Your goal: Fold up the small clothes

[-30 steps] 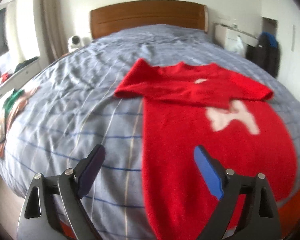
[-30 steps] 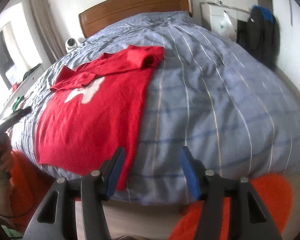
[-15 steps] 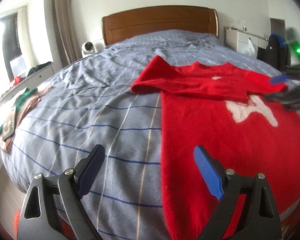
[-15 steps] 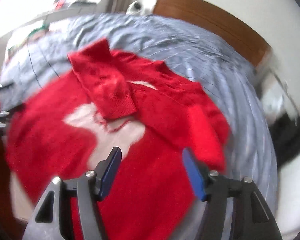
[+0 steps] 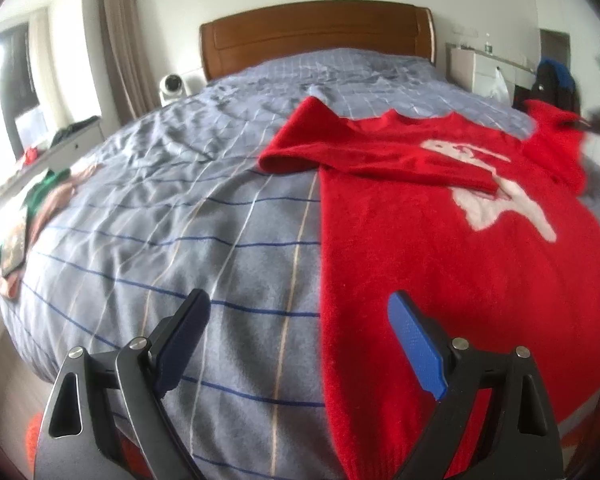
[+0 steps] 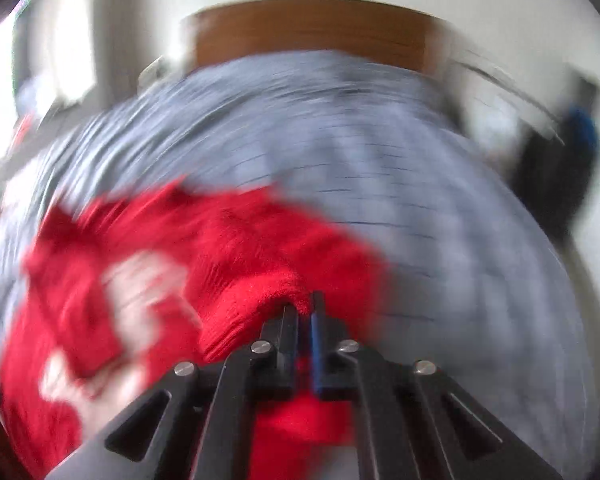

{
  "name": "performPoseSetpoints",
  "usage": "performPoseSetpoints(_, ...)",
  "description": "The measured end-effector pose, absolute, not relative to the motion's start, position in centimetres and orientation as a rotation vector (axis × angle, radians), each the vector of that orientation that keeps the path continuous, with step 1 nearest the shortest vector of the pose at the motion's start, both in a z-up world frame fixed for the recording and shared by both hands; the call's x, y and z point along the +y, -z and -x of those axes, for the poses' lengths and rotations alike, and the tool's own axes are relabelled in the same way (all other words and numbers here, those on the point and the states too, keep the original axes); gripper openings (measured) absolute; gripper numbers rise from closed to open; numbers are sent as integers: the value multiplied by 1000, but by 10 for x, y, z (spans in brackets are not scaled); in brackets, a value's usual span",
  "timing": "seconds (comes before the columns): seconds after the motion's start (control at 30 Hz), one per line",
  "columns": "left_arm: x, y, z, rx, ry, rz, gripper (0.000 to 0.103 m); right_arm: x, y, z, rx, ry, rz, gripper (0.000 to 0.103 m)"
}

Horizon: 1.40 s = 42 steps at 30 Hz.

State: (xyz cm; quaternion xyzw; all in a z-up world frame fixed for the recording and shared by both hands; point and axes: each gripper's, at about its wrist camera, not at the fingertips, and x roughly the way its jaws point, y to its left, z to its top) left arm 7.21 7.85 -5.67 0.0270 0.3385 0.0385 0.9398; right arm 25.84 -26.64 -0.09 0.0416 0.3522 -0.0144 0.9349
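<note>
Red knit: red sweater [image 5: 440, 248] lies flat on the blue-grey striped bed [image 5: 204, 216], right half of the left wrist view, hem toward the near edge.
Cut off: sweater's near hem and right side run out of frame; a blurred dark shape at the far right edge, touching the raised right sleeve, cannot be identified.
Blur: right wrist view heavily smeared; bed stripes and sweater [image 6: 148, 280] pattern only rough.
Sweater look: fuzzy knit, white motif on chest; left sleeve folded across the chest, right sleeve lifted off the bed.
Left claw [image 5: 300, 340]: jaws wide, nothing between them, above the bed beside the sweater's left edge.
Right claw [image 6: 304, 312]: jaws just closed, pinching a fold of red knit.
Background: wooden headboard [image 5: 316, 32] far; clothes pile [image 5: 24, 224] at left.
</note>
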Motion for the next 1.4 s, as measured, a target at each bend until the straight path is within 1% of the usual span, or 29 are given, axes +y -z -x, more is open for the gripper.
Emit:
performPoseSetpoints(0.1, 86, 59, -76, 727, -55, 14, 92, -364, 1, -221, 687, 204, -267, 5)
performPoseSetpoints(0.17, 90, 63, -81, 761, -39, 63, 92, -411, 18, -196, 709, 283, -359, 6)
performPoseSetpoints(0.2, 92, 65, -83, 776, -34, 81, 92, -432, 32, -184, 734, 309, -412, 11)
performPoseSetpoints(0.27, 92, 69, -85, 793, -37, 99, 92, -455, 55, -170, 762, 292, -498, 13)
performPoseSetpoints(0.33, 90, 70, -85, 787, -41, 93, 92, -465, 72, -162, 772, 252, -578, 26)
performPoseSetpoints(0.37, 89, 69, -84, 782, -40, 87, 92, -467, 77, -159, 760, 228, -609, 29)
performPoseSetpoints(0.4, 85, 69, -82, 771, -36, 73, 92, -469, 78, -156, 738, 195, -643, 38)
performPoseSetpoints(0.43, 84, 68, -81, 765, -34, 62, 92, -471, 77, -153, 717, 169, -673, 44)
performPoseSetpoints(0.47, 80, 67, -81, 757, -33, 46, 92, -474, 78, -152, 688, 145, -714, 57)
performPoseSetpoints(0.5, 77, 68, -80, 753, -34, 28, 92, -478, 77, -148, 652, 132, -763, 66)
performPoseSetpoints(0.57, 72, 69, -81, 752, -33, -1, 92, -489, 78, -146, 601, 145, -857, 67)
performPoseSetpoints(0.67, 69, 69, -82, 755, -21, -4, 92, -512, 86, -145, 564, 170, -985, 65)
performPoseSetpoints(0.7, 69, 68, -82, 754, -21, -3, 92, -519, 86, -144, 560, 171, -1008, 57)
performPoseSetpoints(0.73, 70, 68, -82, 753, -22, -4, 92, -521, 88, -144, 572, 173, -1017, 36)
performPoseSetpoints(0.8, 72, 68, -82, 753, -26, -3, 92, -522, 85, -143, 624, 237, -964, 4)
performPoseSetpoints(0.87, 73, 69, -82, 755, -26, 1, 92, -521, 77, -138, 636, 292, -894, 4)
performPoseSetpoints(0.93, 73, 69, -83, 758, -25, -1, 92, -520, 78, -134, 688, 393, -770, 3)
performPoseSetpoints(1.0, 72, 69, -83, 754, -26, -14, 92, -526, 90, -133, 720, 386, -765, 2)
performPoseSetpoints(1.1, 66, 70, -82, 749, -32, -57, 92, -522, 86, -130, 721, 395, -737, 2)
performPoseSetpoints(1.17, 63, 66, -80, 755, -27, -95, 92, -519, 84, -132, 715, 376, -721, 10)
performPoseSetpoints(1.2, 62, 61, -77, 755, -12, -109, 92, -516, 81, -130, 707, 368, -720, 20)
performPoseSetpoints(1.23, 60, 52, -75, 748, 10, -128, 92, -513, 76, -123, 686, 368, -717, 34)
performPoseSetpoints(1.27, 59, 42, -74, 733, 28, -146, 92, -509, 69, -115, 658, 378, -701, 42)
performPoseSetpoints(1.3, 57, 28, -74, 710, 49, -171, 92, -505, 62, -104, 630, 402, -671, 55)
performPoseSetpoints(1.33, 52, 13, -76, 688, 77, -204, 96, -500, 54, -91, 599, 448, -626, 64)
performPoseSetpoints(1.37, 45, 0, -80, 671, 111, -243, 99, -492, 44, -78, 558, 504, -569, 66)
performPoseSetpoints(1.4, 35, -14, -86, 649, 149, -300, 99, -480, 31, -60, 499, 549, -504, 69)
